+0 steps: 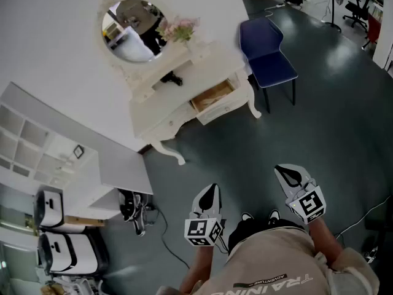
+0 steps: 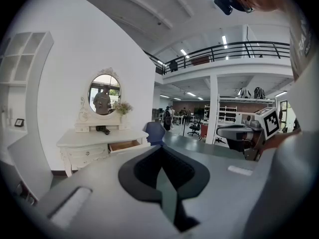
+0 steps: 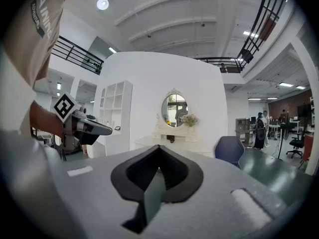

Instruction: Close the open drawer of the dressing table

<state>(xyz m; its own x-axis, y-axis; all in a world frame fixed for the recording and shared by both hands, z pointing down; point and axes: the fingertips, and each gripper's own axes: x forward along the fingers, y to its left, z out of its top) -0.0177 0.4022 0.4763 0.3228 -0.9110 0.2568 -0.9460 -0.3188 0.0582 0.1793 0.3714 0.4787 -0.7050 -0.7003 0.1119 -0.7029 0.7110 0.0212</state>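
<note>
Well back from the dressing table [image 1: 206, 72], left gripper [image 1: 210, 195] and right gripper [image 1: 287, 176] are hovering pinched together, empty; drawer [image 1: 214, 96] is standing open.

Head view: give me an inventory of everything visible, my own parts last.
dressing table: 1, white, against the wall
drawer: 1, white, wood inside, open at the table's right end
mirror: 1, oval, white frame, on the table
flowers: 1 bunch, pink, beside the mirror
chair: 1, blue, right of the table
shelf unit: 1, white, left
left hand-held gripper: grey, shut, empty
right hand-held gripper: grey, shut, empty
</note>
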